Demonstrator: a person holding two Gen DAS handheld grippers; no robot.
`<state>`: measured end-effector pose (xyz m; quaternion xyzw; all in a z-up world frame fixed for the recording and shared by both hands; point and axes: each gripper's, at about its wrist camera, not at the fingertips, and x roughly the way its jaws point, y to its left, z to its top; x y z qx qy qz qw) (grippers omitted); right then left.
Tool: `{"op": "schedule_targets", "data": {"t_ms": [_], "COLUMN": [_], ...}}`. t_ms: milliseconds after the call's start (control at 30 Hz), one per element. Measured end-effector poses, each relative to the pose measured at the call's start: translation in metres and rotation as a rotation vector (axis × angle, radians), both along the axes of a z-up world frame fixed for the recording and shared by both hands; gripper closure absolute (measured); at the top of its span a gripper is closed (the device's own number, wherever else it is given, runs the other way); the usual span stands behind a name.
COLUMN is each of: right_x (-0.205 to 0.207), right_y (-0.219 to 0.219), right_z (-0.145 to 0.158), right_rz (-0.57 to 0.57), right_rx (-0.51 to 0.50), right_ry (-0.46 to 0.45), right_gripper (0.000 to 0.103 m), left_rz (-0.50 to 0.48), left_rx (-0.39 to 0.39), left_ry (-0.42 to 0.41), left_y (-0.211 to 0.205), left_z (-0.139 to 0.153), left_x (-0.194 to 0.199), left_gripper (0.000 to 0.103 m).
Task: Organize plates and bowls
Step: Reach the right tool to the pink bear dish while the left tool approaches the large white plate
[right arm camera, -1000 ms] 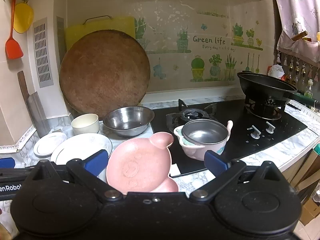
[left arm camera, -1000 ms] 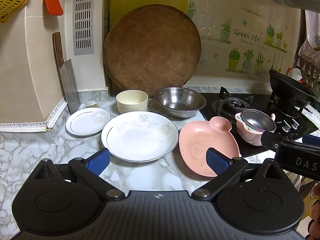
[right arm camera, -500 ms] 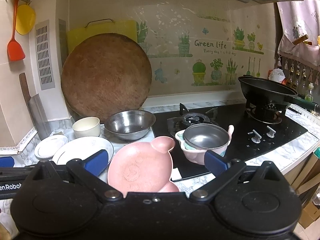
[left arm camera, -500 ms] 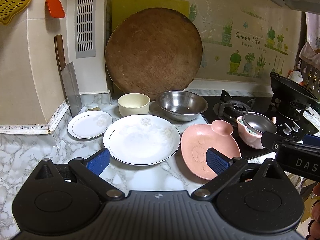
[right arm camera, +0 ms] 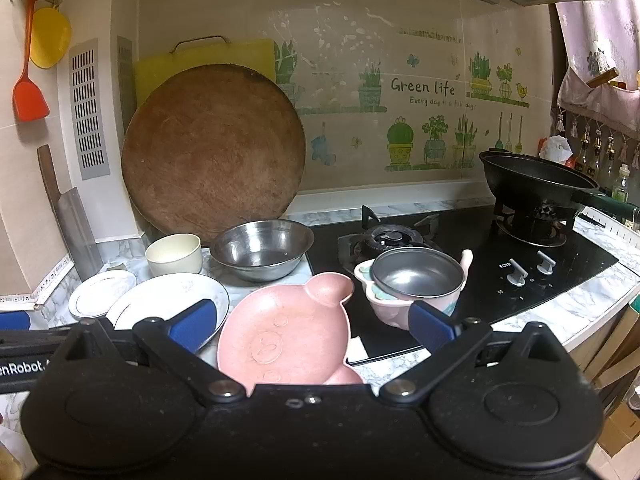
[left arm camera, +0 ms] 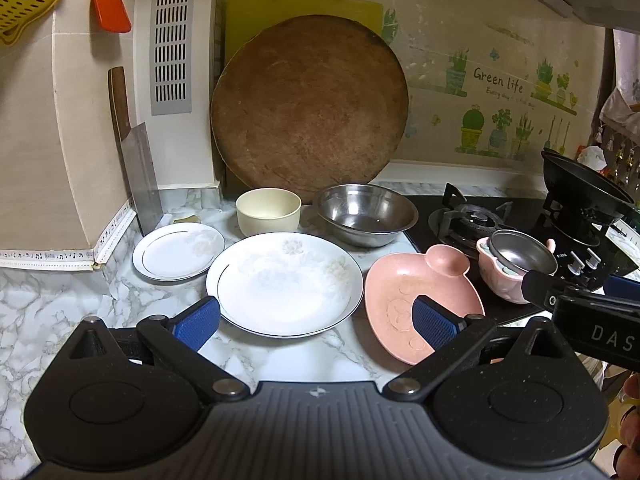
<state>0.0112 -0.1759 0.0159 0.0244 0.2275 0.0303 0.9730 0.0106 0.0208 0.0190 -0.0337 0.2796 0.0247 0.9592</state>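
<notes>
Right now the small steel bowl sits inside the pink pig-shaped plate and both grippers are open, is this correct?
Not quite. The small steel bowl sits inside the pink handled pot on the stove, not in the pink pig-shaped plate; the right wrist view shows it. Left gripper and right gripper are open.

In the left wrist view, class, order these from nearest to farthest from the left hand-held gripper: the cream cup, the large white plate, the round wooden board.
1. Large white plate: just ahead of the left hand-held gripper, on the counter.
2. Cream cup: behind the plate, slightly left.
3. Round wooden board: farthest back, leaning at the wall.
</notes>
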Motion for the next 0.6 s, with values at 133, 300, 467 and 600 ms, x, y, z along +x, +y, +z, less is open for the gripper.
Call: {"op": "schedule_targets", "data": {"t_ms": [133, 300, 467, 600], "right_x": [0.004, 0.008, 0.010, 0.011], "right_y": [0.003, 0.008, 0.013, 0.015], "right_z": [0.000, -0.001, -0.003, -0.004], "right_rz": [0.002, 0.006, 0.011, 0.012], "right_rx": [-0.002, -0.006, -0.007, -0.006], "right_ry": [0.000, 0.002, 0.005, 0.007], "right_gripper": [0.001, 0.001, 0.001, 0.001], "left_rz": [0.007, 0.015, 0.025, 0.027], "left_rx": [-0.010, -0.019, -0.027, -0.036], "left_ry": [0.002, 0.004, 0.005, 0.008], "left_y": [0.005, 0.010, 0.016, 0.019], "left_z": [-0.002, -0.004, -0.006, -0.008], "left_x": [0.003, 0.005, 0.007, 0.008], "left_gripper": [0.000, 0.000, 0.000, 0.000]}}
